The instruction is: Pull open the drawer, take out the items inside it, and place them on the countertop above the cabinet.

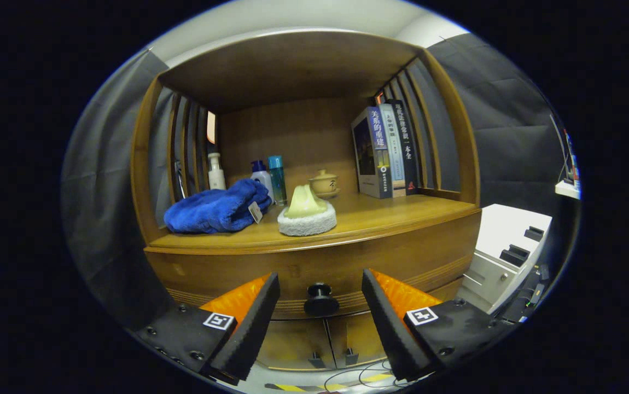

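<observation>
Jaws spread, flanking round knob [321, 300] on wooden drawer [314, 271].

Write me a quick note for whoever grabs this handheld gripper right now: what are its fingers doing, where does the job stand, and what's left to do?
Gripper: open, fingers either side of the drawer knob, not pressing on it.
Drawer: shut, so what's inside is hidden.
Countertop above it already holds a blue towel, a round sponge, bottles, a small lidded cup and books; bare wood lies between sponge and books.
Done: gripper lined up with the knob.
Left: close on the knob, pull the drawer out, lift out the items and set them on the countertop.
</observation>
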Available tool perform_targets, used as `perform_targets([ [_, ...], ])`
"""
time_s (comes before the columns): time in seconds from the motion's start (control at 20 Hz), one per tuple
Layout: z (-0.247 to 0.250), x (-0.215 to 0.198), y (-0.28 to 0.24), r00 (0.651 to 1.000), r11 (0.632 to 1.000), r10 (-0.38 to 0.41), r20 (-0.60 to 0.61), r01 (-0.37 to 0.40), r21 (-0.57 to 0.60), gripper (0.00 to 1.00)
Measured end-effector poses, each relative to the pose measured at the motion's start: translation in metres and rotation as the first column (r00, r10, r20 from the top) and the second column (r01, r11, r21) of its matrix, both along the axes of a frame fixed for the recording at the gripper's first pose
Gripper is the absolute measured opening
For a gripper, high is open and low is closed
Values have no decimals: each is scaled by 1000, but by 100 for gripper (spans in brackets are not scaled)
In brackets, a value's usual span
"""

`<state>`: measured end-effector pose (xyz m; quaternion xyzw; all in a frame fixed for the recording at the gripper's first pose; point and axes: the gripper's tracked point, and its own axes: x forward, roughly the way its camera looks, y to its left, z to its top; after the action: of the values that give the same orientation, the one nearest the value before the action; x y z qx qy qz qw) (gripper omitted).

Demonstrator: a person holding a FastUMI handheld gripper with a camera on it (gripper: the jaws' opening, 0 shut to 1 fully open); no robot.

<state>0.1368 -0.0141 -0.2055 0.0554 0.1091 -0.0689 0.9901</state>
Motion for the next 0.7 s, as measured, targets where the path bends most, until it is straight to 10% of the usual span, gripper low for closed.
perform_targets([
  [0.7, 118, -136, -6, 987, 992, 127, 98, -125, -33, 98],
])
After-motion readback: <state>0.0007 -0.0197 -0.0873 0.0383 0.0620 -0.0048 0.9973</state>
